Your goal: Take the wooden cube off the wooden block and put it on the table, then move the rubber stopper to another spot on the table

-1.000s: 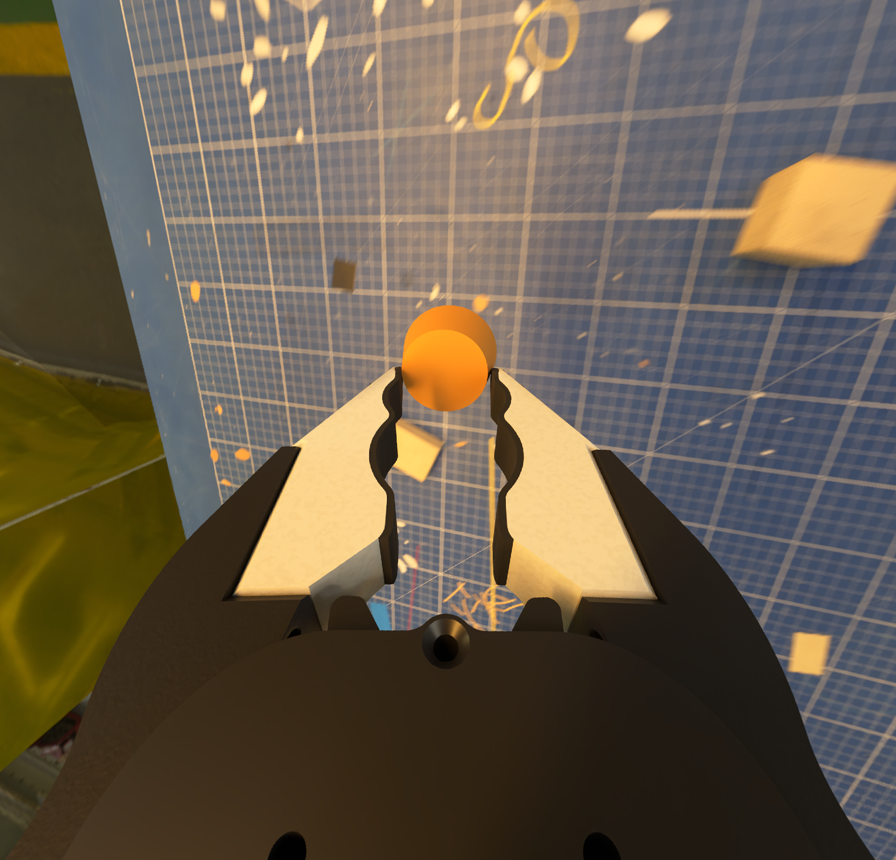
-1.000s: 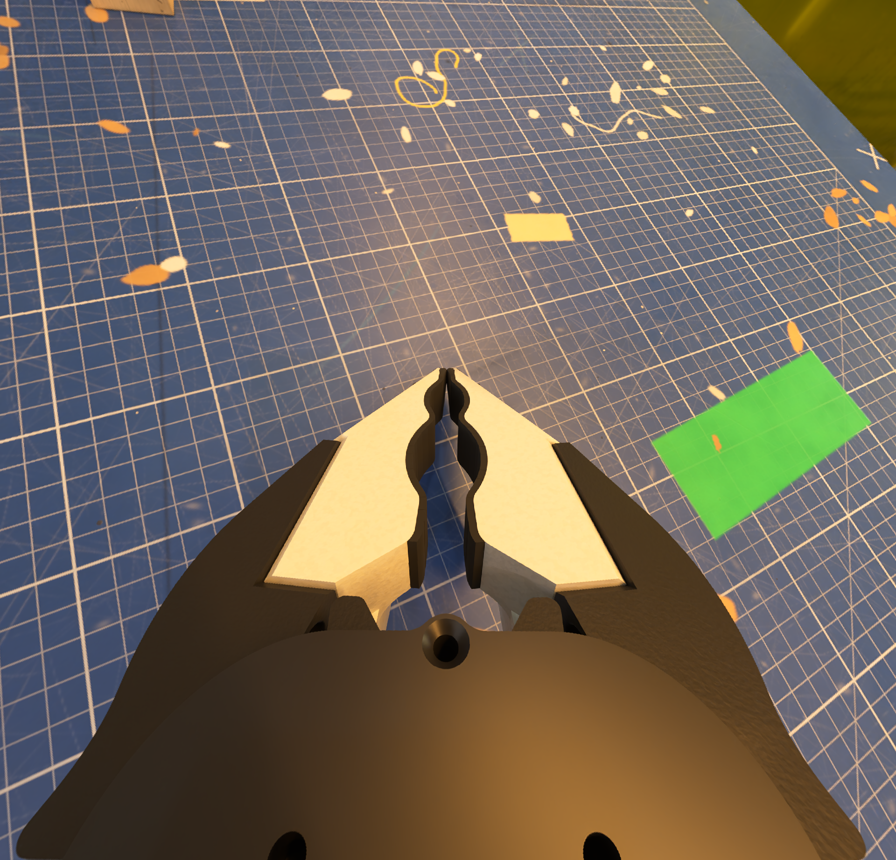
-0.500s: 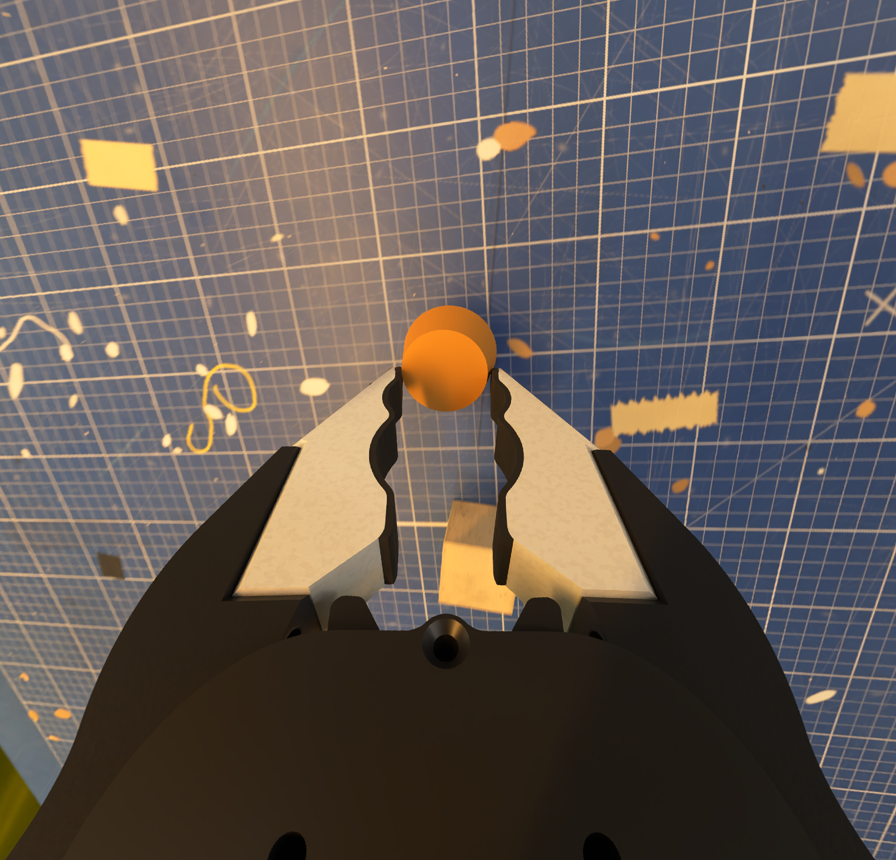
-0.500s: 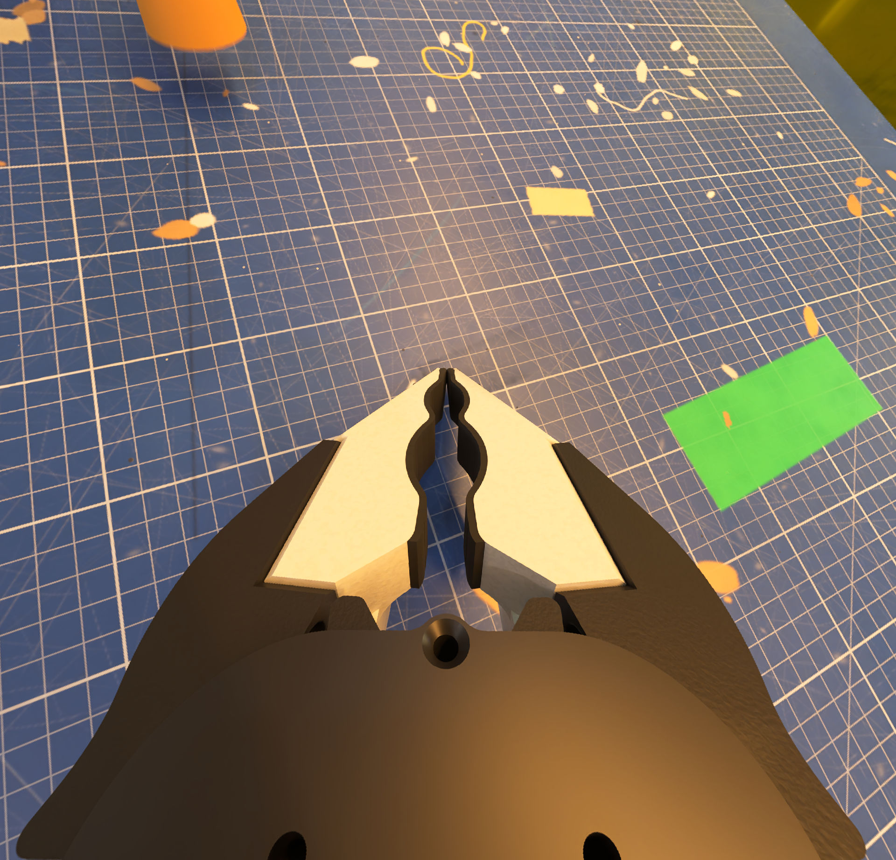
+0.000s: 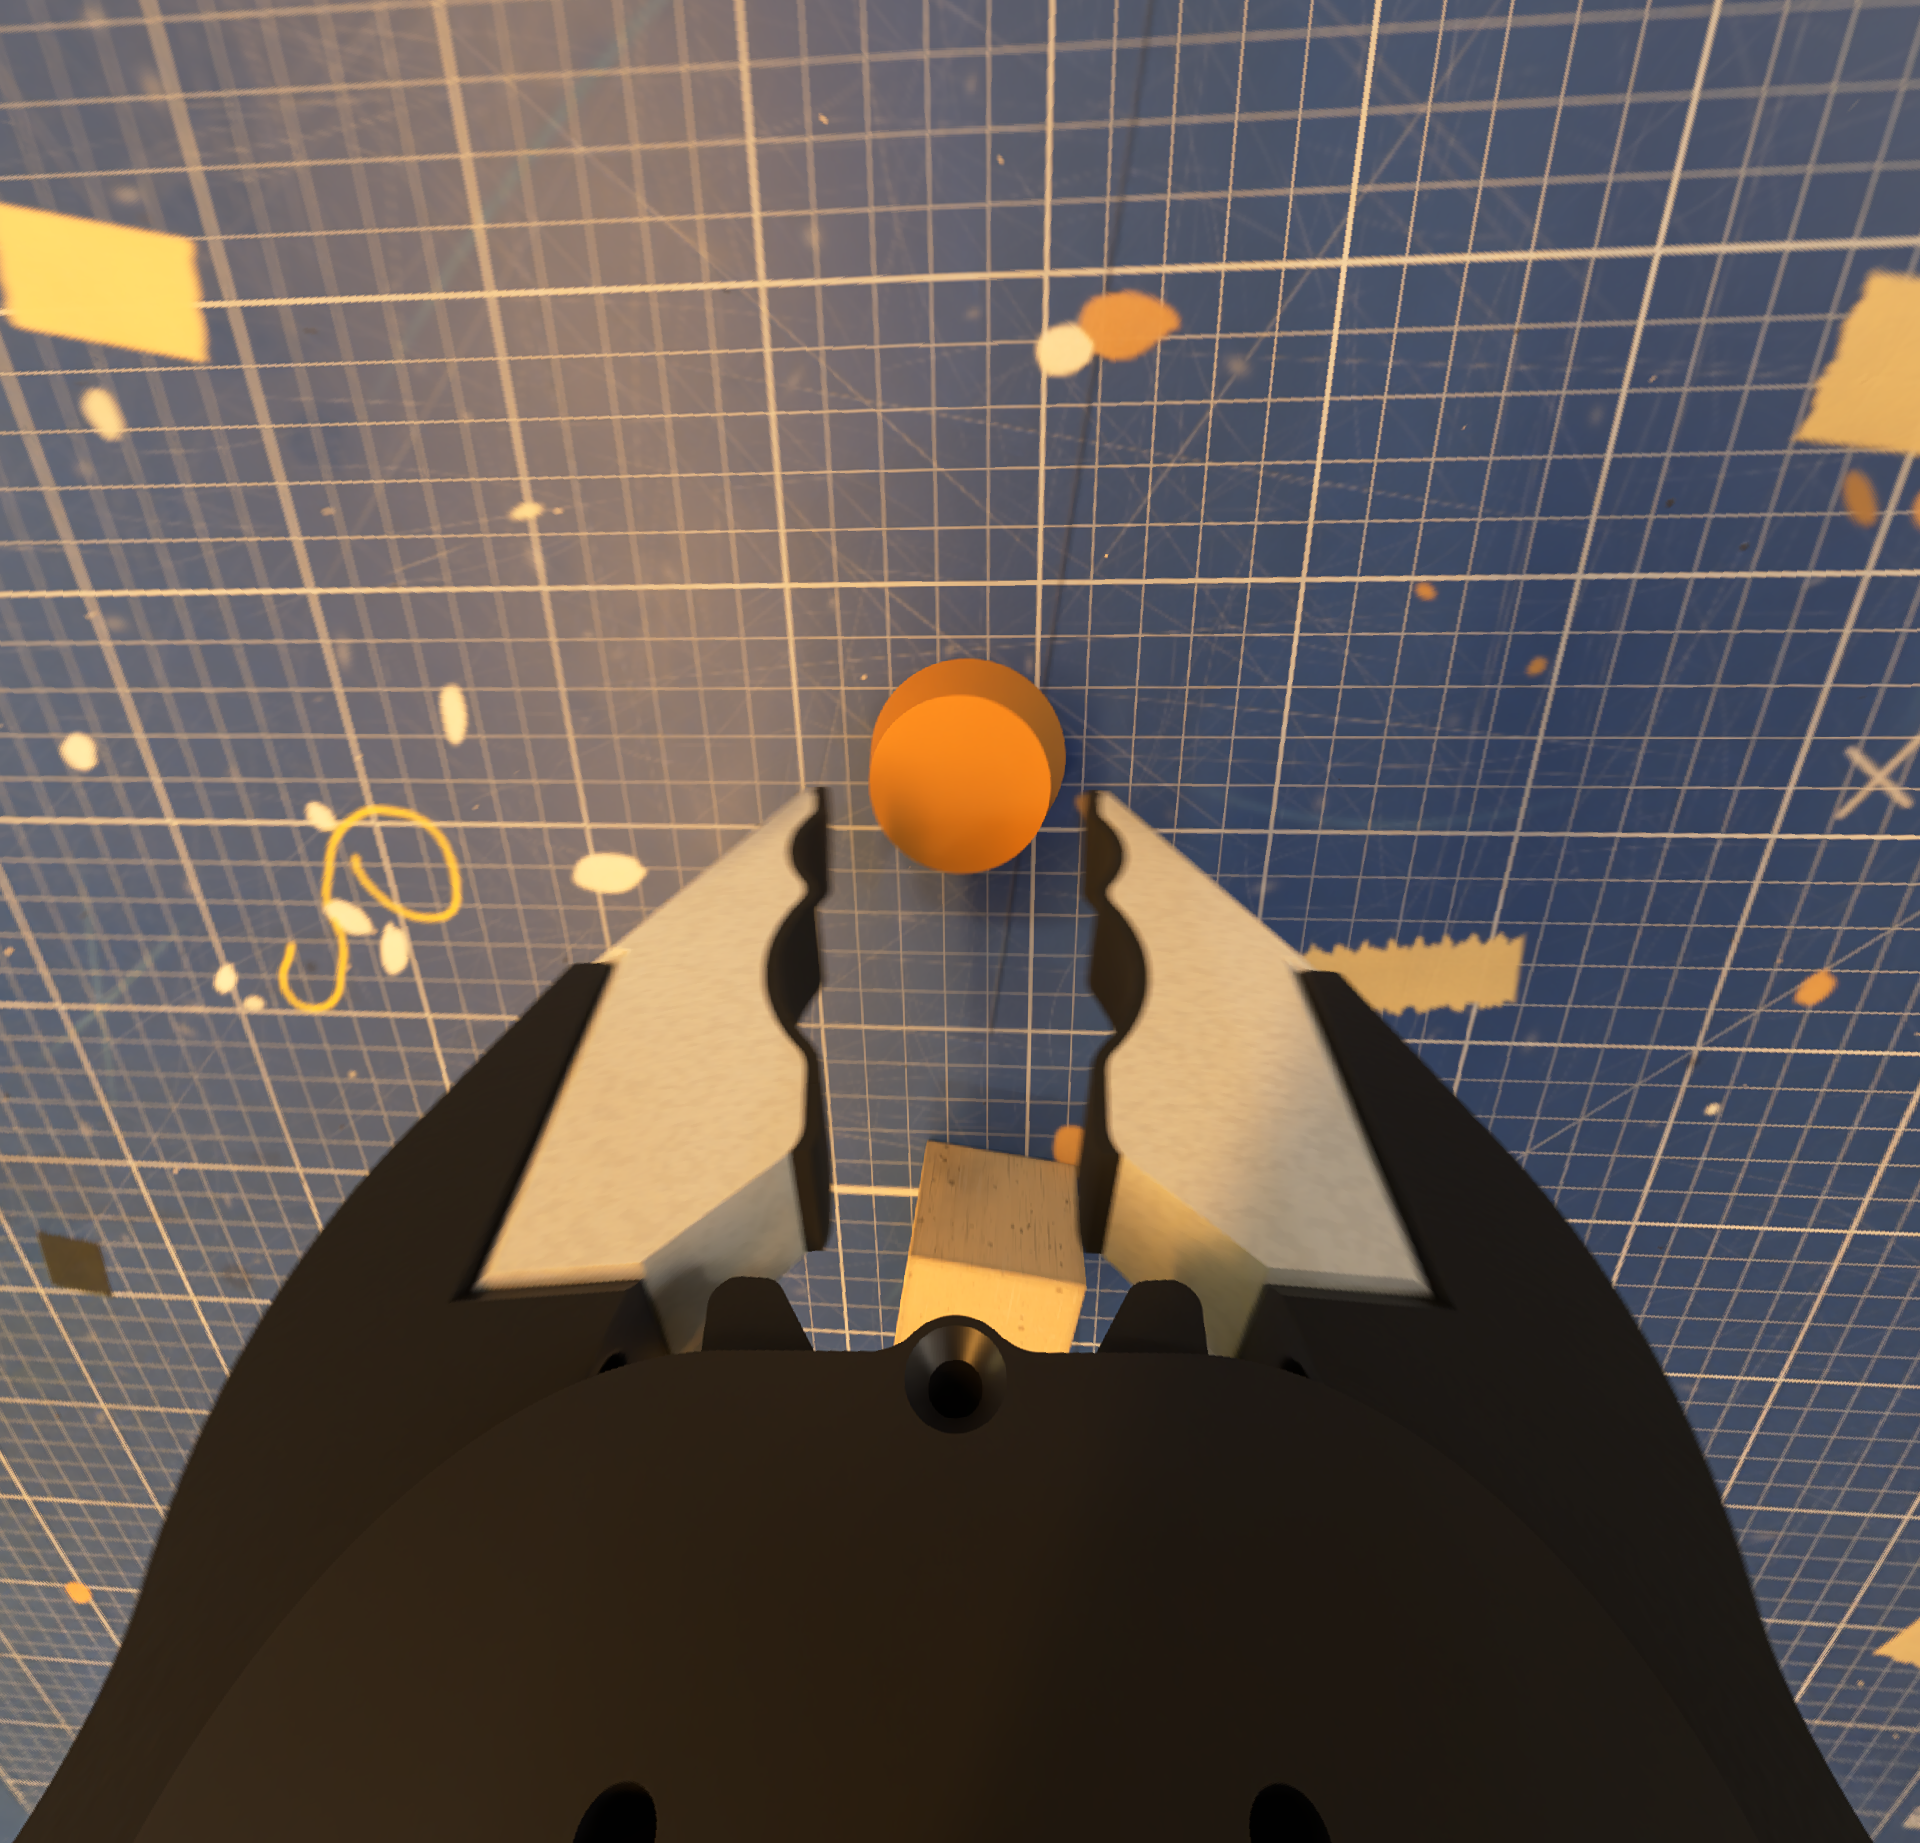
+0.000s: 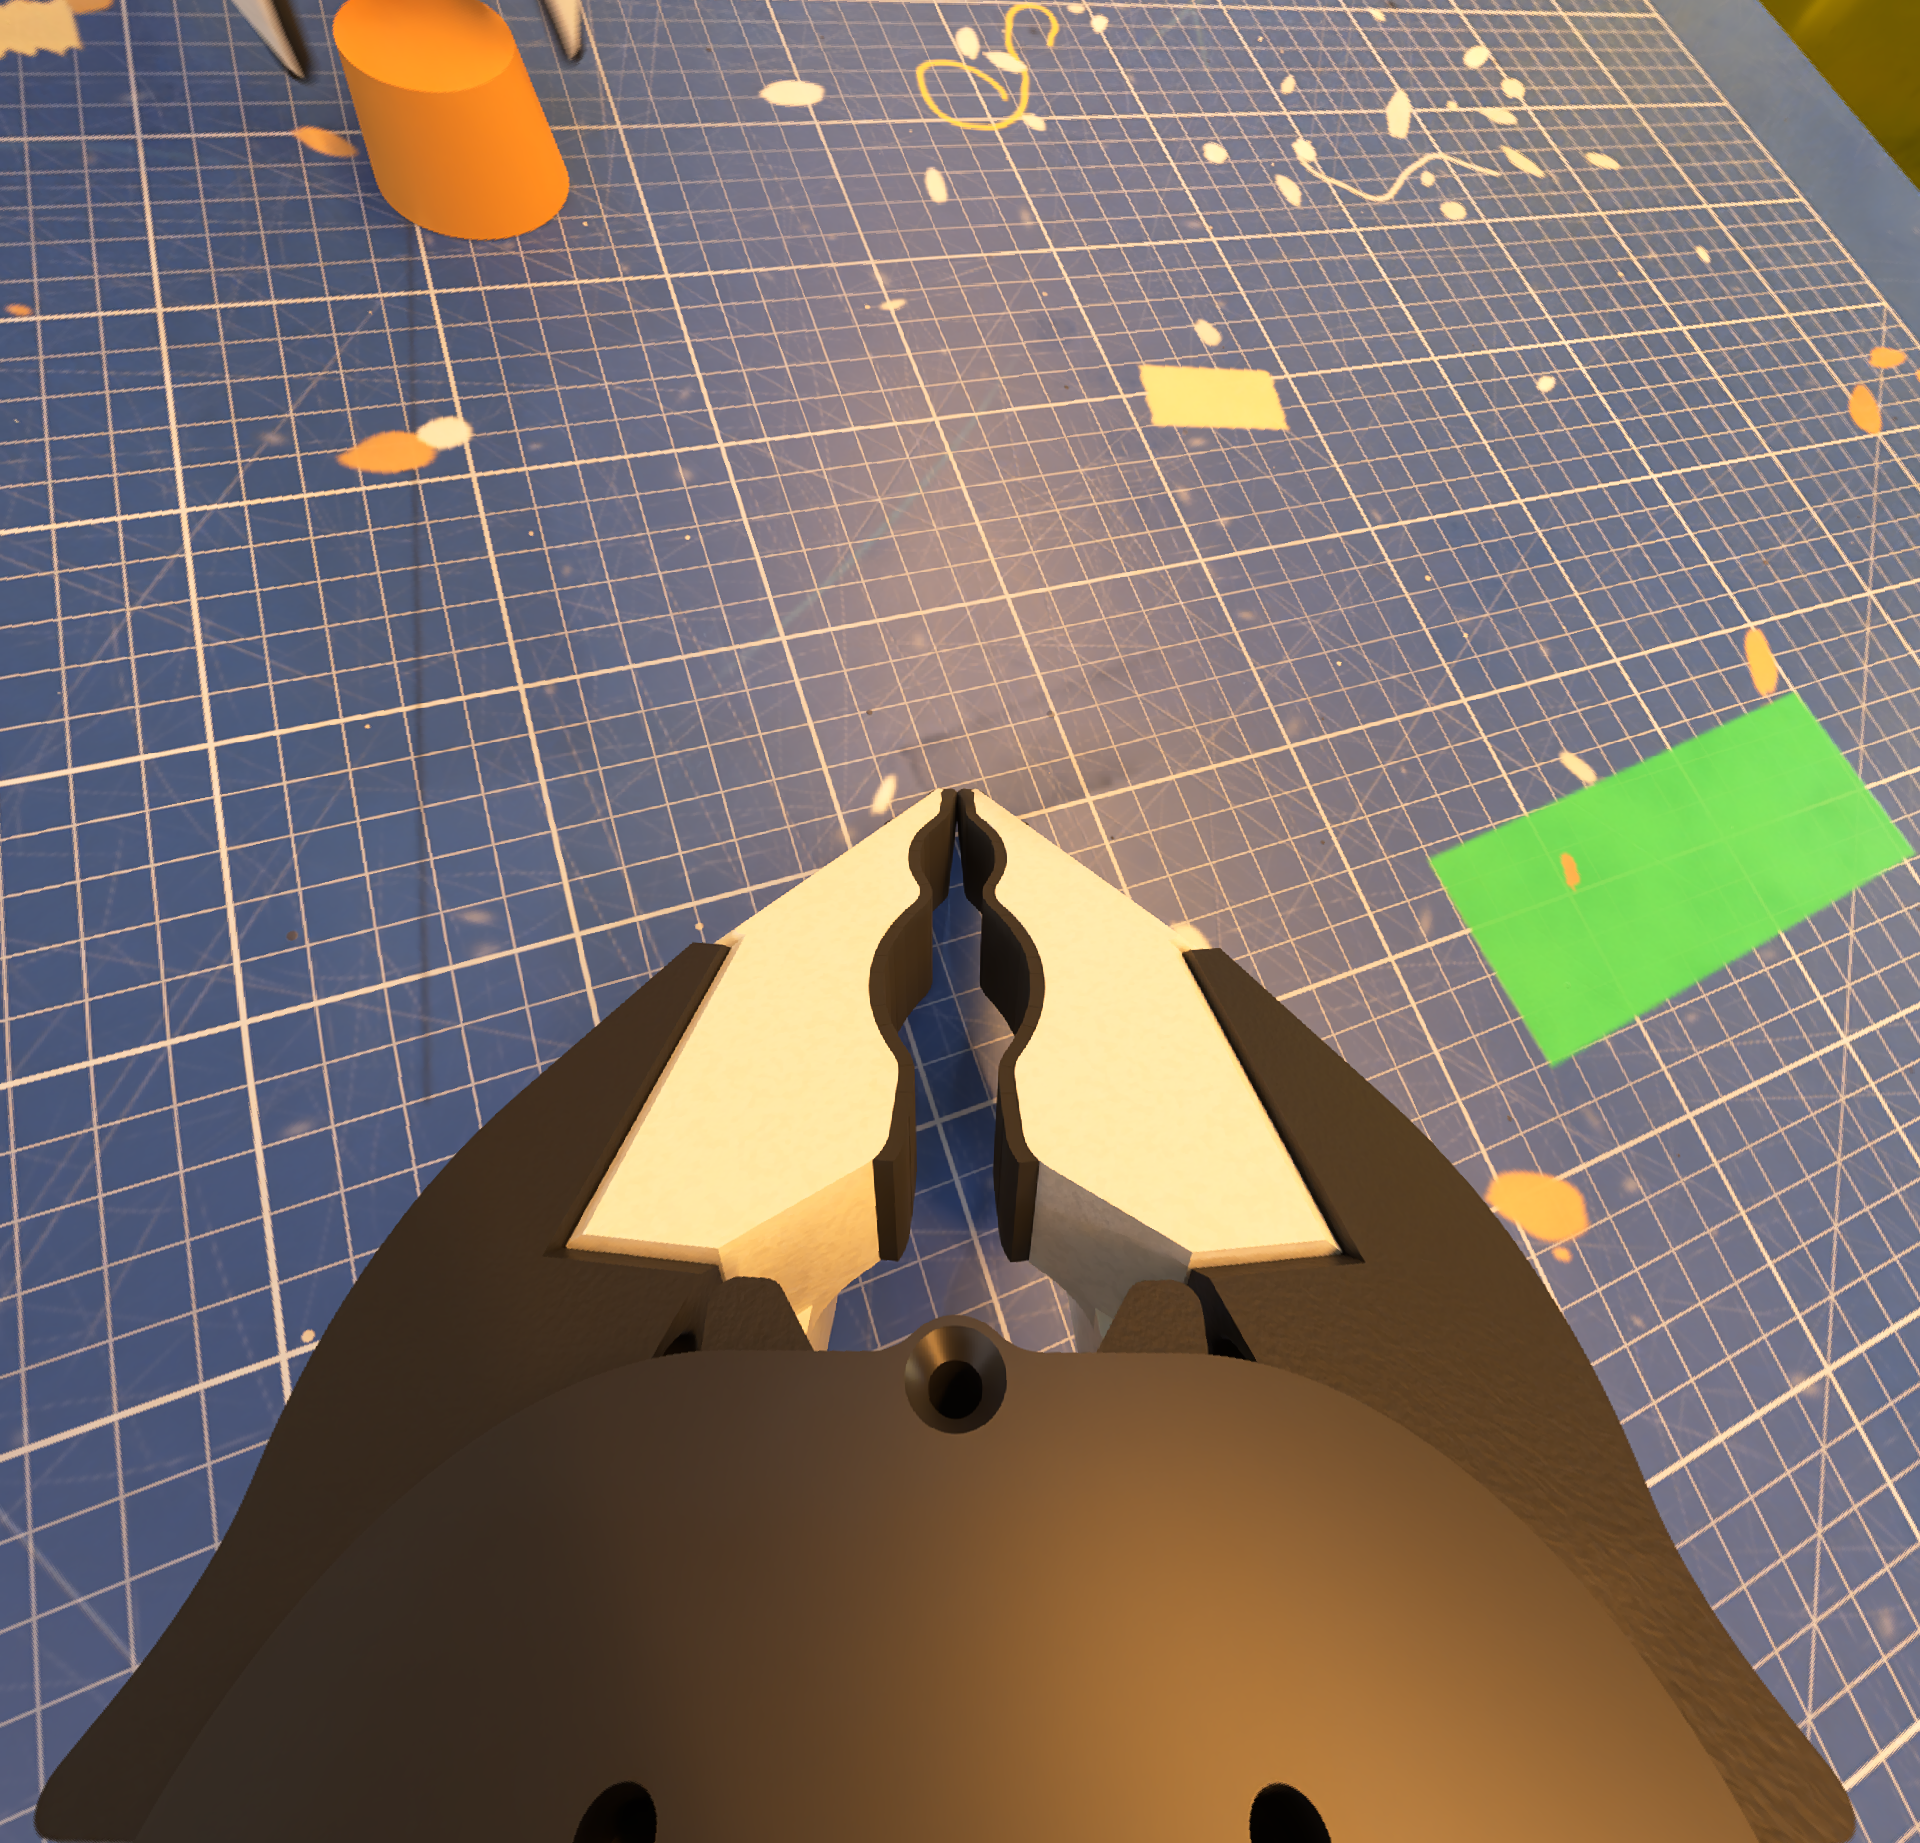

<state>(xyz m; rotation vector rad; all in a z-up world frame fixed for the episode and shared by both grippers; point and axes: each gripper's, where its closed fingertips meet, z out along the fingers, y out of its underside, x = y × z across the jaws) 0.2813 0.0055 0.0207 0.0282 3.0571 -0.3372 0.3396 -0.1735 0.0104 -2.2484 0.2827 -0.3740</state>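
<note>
The orange rubber stopper (image 5: 961, 770) stands on the blue grid mat, wide end down. My left gripper (image 5: 954, 801) is open, with a fingertip on each side of the stopper's top and a small gap on both sides. A small wooden cube (image 5: 992, 1237) lies on the mat below, seen between the finger bases. In the right wrist view the stopper (image 6: 452, 115) stands at the far left with the left gripper's fingertips (image 6: 275, 27) beside it. My right gripper (image 6: 956, 798) is shut and empty above the mat. The wooden block is out of view.
A flat green rectangle (image 6: 1673, 868) and a pale yellow patch (image 6: 1210, 398) are marked on the mat, along with paint flecks. The mat's edge (image 6: 1787, 58) runs along the far right, with a yellow surface beyond it.
My left gripper has opened and let go of the stopper, which now stands on the mat. The right gripper has moved forward a little and stays shut.
</note>
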